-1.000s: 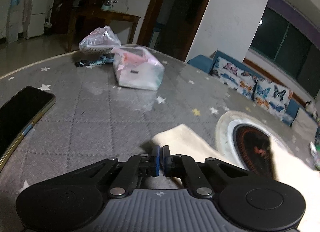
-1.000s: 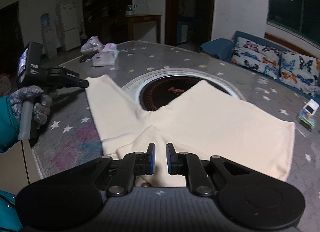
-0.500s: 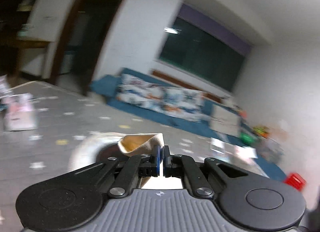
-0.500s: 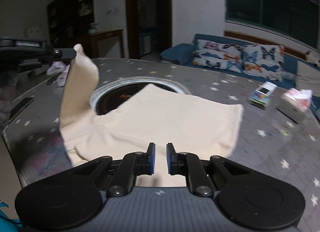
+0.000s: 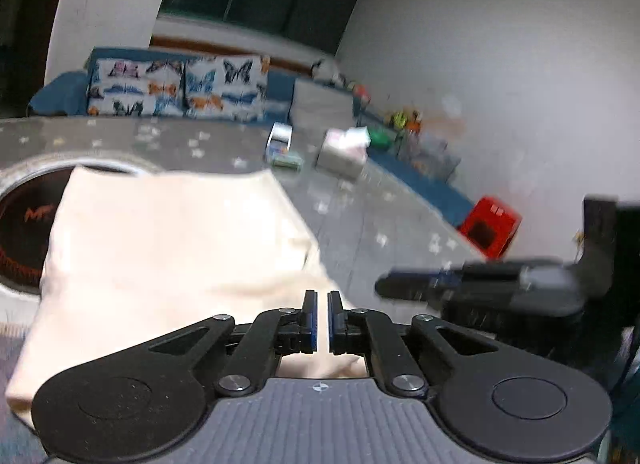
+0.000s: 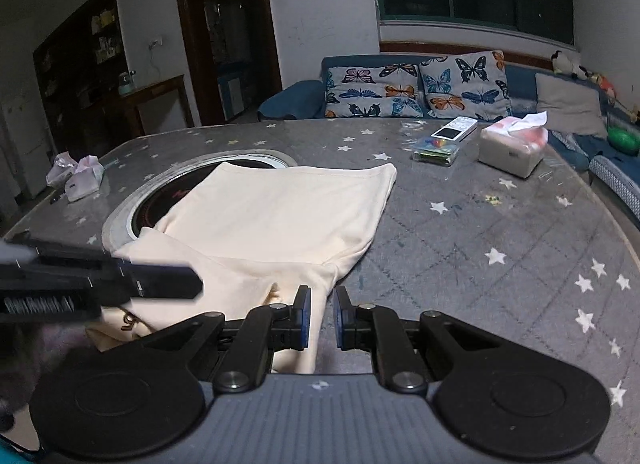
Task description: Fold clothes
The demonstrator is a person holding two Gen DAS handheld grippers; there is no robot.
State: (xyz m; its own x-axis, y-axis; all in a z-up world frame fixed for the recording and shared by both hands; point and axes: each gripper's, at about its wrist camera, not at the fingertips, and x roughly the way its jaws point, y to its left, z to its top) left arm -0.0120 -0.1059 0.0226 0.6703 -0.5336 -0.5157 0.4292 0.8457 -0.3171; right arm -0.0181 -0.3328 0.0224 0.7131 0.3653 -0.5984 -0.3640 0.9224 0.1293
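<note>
- L claw (image 5: 319, 318): pads all but together, just a thin slit between them. Effectively closed. It sits low over the near edge of the cream top (image 5: 160, 244); can't tell if any fabric is nipped in the slit.
- R claw (image 6: 322, 316): pads a little apart, nothing pinched. The top's near R edge runs just under the L pad, w/ bare tabletop showing through the gap.
- From the R cam, my L claw pokes in from the left edge, tip hovering over the top's near-left part. From the L cam, the R claw shows blurred at right, beside the top.
- Cream top lies flat on the table (image 6: 480, 244), which has a grey cover w/ white stars. Near part is doubled over into a folded flap; a small brown print shows at the near-left corner.
- Its far-left corner overlaps the round inset burner (image 6: 132, 207) in the table's centre.
- Far R on the table: clear pack w/ coloured bits (image 6: 436, 147), a white box (image 6: 456, 129) just behind it, a tissue box (image 6: 512, 147) beside them.
- Far L on the table: two soft tissue packs (image 6: 84, 179).
- Beyond the table: blue sofa w/ butterfly cushions (image 6: 416, 87), dark window above.
</note>
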